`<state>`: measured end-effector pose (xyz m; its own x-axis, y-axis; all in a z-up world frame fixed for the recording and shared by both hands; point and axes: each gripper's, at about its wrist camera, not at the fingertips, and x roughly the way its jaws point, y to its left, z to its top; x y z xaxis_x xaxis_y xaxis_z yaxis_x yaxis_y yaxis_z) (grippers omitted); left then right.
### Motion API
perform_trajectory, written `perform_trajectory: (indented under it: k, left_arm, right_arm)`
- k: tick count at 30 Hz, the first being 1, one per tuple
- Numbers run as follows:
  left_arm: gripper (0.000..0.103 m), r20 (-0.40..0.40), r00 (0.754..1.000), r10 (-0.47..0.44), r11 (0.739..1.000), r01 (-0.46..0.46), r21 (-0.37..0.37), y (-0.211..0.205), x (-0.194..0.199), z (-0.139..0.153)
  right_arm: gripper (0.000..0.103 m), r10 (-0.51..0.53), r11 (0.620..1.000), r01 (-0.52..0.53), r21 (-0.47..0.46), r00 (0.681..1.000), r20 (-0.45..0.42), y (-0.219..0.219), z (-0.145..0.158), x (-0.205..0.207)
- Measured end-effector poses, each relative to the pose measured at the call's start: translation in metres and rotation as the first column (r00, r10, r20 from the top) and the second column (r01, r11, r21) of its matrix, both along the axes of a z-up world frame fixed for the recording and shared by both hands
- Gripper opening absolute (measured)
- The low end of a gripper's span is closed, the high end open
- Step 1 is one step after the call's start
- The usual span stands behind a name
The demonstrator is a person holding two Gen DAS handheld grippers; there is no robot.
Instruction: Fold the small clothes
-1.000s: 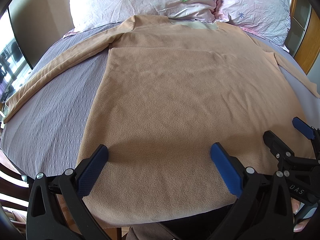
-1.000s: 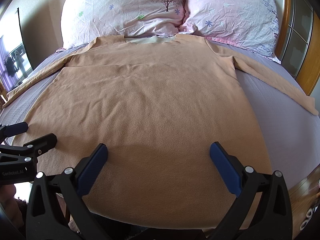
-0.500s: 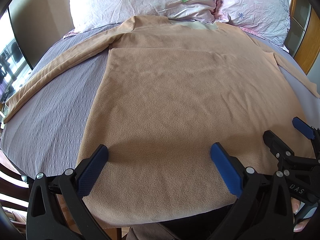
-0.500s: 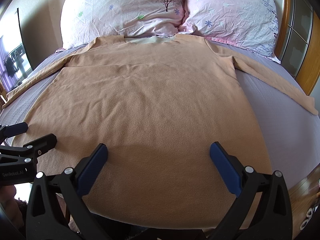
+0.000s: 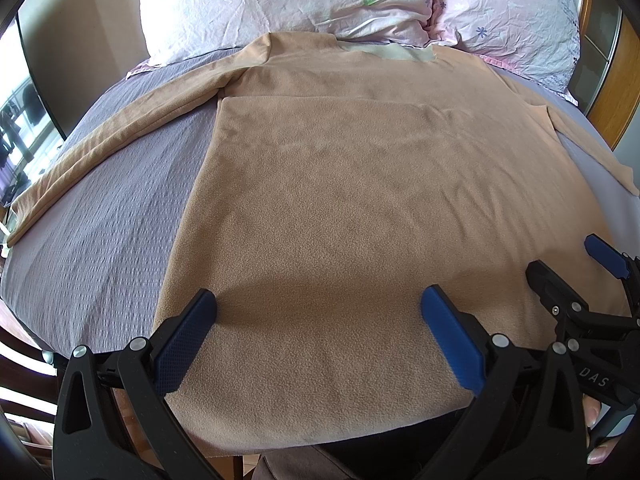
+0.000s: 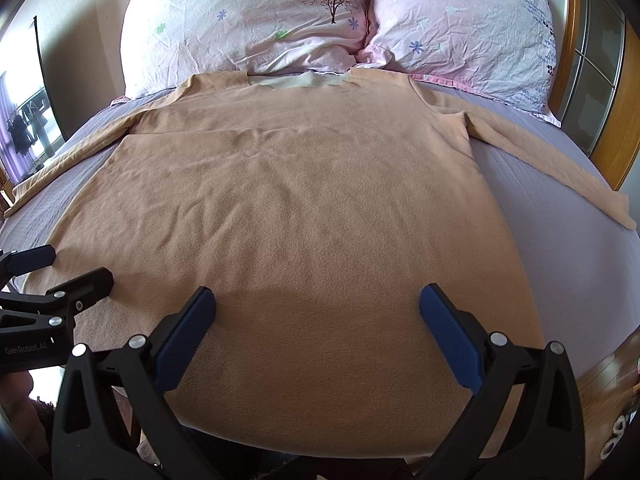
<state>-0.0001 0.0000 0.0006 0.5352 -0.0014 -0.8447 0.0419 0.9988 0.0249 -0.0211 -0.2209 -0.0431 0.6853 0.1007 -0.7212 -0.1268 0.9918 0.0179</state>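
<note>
A tan long-sleeved top [image 5: 360, 216] lies flat on the bed, collar toward the pillows, both sleeves spread out to the sides; it also shows in the right wrist view [image 6: 296, 216]. My left gripper [image 5: 318, 304] is open and empty, hovering over the hem near the garment's left part. My right gripper [image 6: 318, 304] is open and empty over the hem near the right part. Each gripper shows in the other's view: the right one [image 5: 568, 264] at the right edge, the left one [image 6: 68, 268] at the left edge.
The bed has a lilac-grey sheet [image 5: 100, 240]. Two floral pillows [image 6: 256, 20] [image 6: 472, 24] lie at the head. A wooden headboard frame [image 6: 616, 128] runs along the right. A dark wooden chair [image 5: 16, 380] stands at the lower left by the bed edge.
</note>
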Motion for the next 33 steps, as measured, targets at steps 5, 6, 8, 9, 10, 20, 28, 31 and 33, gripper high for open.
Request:
perform_trajectory:
  k: [5, 6, 8, 9, 10, 20, 28, 31, 33]
  left_arm:
    - [0.102, -0.010, 1.000, -0.004, 1.000, 0.004, 0.001, -0.003, 0.004, 0.002]
    - [0.102, -0.007, 1.000, -0.005, 1.000, 0.005, 0.002, -0.003, 0.004, 0.002]
    - [0.102, 0.011, 1.000, -0.008, 1.000, 0.008, 0.003, -0.003, 0.003, 0.004]
    - [0.102, 0.028, 1.000, -0.014, 1.000, 0.014, 0.002, -0.003, 0.003, 0.004]
    - [0.102, 0.042, 0.999, -0.019, 1.000, 0.019, 0.002, -0.002, 0.001, 0.005]
    - [0.102, 0.150, 0.987, -0.062, 0.984, 0.085, -0.154, 0.012, 0.007, 0.010]
    - [0.102, 0.359, 0.933, -0.032, 0.936, 0.153, -0.315, 0.027, 0.023, 0.035]
    - [0.102, 0.377, 0.926, -0.018, 0.901, 0.179, -0.396, 0.039, 0.030, 0.034]
    - [0.102, 0.378, 0.926, 0.007, 0.869, 0.182, -0.460, 0.051, 0.030, 0.032]
  right_arm:
    - [0.101, 0.021, 1.000, -0.021, -0.002, 1.000, 0.010, 0.002, 0.001, -0.003]
    - [0.101, 0.042, 0.999, -0.042, 0.000, 0.999, 0.023, -0.003, 0.004, -0.006]
    - [0.101, 0.095, 0.995, -0.095, 0.040, 0.996, 0.003, -0.015, 0.007, 0.003]
    - [0.101, 0.093, 0.993, -0.093, 0.073, 0.996, 0.002, -0.026, 0.013, 0.007]
    - [0.101, 0.041, 0.990, -0.045, 0.133, 0.999, 0.030, -0.052, 0.024, 0.011]
    - [0.057, -0.718, 0.368, 0.684, 0.630, 0.639, -0.274, -0.396, 0.015, 0.037]
    - [0.051, -0.727, 0.276, 0.675, 0.684, 0.612, -0.310, -0.443, -0.001, 0.069]
    - [0.009, -0.734, 0.256, 0.701, 0.665, 0.589, -0.338, -0.451, -0.008, 0.079]
    - [0.005, -0.742, 0.241, 0.713, 0.658, 0.573, -0.348, -0.456, -0.009, 0.077]
